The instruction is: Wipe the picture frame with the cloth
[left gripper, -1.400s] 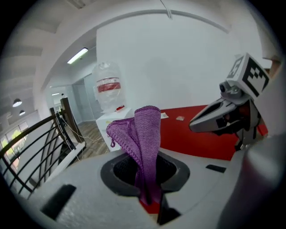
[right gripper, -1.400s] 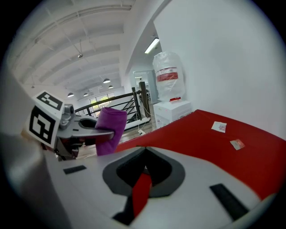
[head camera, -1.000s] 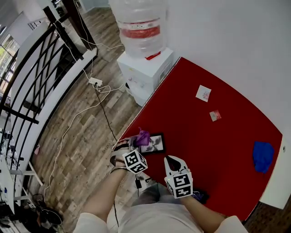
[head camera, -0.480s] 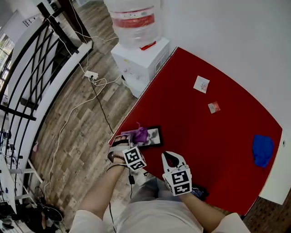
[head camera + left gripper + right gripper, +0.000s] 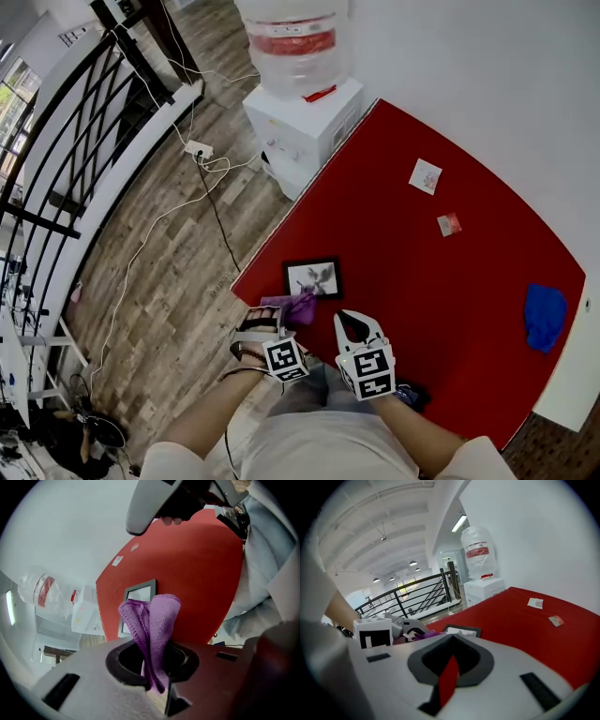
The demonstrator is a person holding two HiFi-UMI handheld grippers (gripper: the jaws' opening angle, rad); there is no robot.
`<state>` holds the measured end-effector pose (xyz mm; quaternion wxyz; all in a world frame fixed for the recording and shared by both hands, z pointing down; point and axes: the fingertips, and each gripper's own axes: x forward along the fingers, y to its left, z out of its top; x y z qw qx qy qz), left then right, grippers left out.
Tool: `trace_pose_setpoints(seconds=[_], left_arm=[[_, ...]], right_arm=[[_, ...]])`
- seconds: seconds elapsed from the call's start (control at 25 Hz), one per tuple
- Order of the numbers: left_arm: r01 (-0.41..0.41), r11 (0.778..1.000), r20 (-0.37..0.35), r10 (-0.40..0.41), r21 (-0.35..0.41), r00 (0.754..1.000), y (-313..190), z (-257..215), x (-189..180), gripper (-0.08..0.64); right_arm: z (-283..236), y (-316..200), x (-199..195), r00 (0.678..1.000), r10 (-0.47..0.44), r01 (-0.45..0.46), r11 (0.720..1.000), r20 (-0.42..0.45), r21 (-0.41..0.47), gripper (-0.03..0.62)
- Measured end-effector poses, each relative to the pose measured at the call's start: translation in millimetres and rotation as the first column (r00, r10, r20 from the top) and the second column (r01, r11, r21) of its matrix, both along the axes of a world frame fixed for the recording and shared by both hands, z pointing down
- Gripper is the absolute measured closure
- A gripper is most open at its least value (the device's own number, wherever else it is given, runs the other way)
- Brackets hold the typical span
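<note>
The left gripper [image 5: 281, 317] has its jaws clamped on the folded purple cloth [image 5: 154, 620], held over the near edge of the red table [image 5: 450, 300]. The black picture frame [image 5: 312, 277] lies flat on the table just beyond the cloth. The right gripper [image 5: 352, 323] is beside the left one, with its jaws together and nothing between them.

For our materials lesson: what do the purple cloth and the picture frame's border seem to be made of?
The purple cloth: soft microfibre-like textile, matt; its fuzzy nap and stitched edge show. The picture frame: black border, smooth, probably plastic or painted wood; the look leaves that open.
</note>
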<state>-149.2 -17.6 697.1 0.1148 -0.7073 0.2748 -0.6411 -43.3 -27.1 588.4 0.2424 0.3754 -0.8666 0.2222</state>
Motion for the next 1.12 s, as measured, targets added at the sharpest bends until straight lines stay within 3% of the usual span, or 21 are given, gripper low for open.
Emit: trace_pose_setpoints(seconds=[0.16,0.32,0.52,0.88,1.12], left_arm=[[0.047,0.999,-0.056,-0.047,0.005,0.997,-18,-7,-1,0.499],[0.137,0.990,-0.085,-0.133,0.037,0.987,-75,-17,-11,0.499],[0.141,0.990,-0.014,-0.141,0.017,0.990,-110,-6,-17,0.499],[0.098,0.995,0.025,-0.097,-0.008,0.995,-103,6,-10,0.499],[0.047,0.996,0.012,-0.046,-0.077,0.999,-60,5,8,0.499]], right_arm=[[0,0,-1,1.000,0.002,-0.002,1.000,0.001,-0.001,0.588],[3,0,6,1.000,0.011,-0.011,1.000,-0.005,-0.008,0.588],[4,4,19,0.999,0.039,-0.039,0.999,-0.012,-0.019,0.588],[12,-3,34,0.997,0.073,-0.074,0.997,-0.018,-0.036,0.588],[12,-9,34,0.997,0.075,-0.075,0.997,-0.014,-0.032,0.588]])
